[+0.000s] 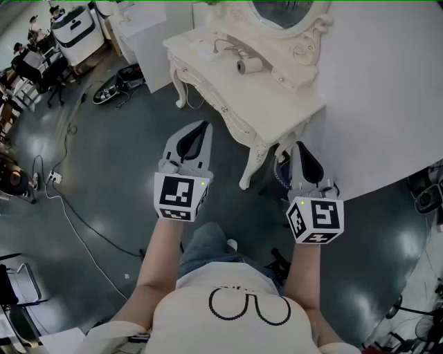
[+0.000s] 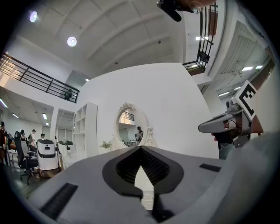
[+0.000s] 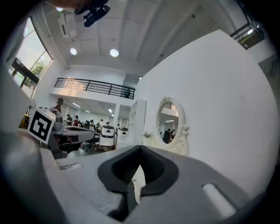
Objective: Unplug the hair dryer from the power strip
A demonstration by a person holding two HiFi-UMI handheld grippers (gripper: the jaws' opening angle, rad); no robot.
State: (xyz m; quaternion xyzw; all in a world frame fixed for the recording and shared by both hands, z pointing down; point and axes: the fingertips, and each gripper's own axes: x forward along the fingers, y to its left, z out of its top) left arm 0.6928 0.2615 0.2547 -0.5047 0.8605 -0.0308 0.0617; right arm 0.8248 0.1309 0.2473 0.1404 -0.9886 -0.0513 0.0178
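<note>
You stand on a dark, glossy floor (image 1: 118, 159) facing a plain white wall (image 1: 387, 90). A white carved dressing table (image 1: 277, 110) is set against the wall, with an oval mirror (image 1: 284, 14) in an ornate frame rising from its back edge. Your legs are near the table's front corner, and both arms reach forward at about the same level.

Your left gripper (image 1: 203, 126) hovers over the floor just left of the table's front leg. Its jaws are pressed together with nothing between them. Your right gripper (image 1: 300, 146) is close to the table's right end near the wall, likewise clenched and empty. Both point level toward the mirror, well apart from each other.

The hair dryer (image 1: 249, 66) lies on its side on the tabletop near the mirror's base, well beyond both grippers. A thin cord (image 1: 223, 43) loops from it toward the table's far left end and meets a flat white block (image 1: 206, 52), which looks like the power strip. It is too small to tell whether the plug is seated.
</note>
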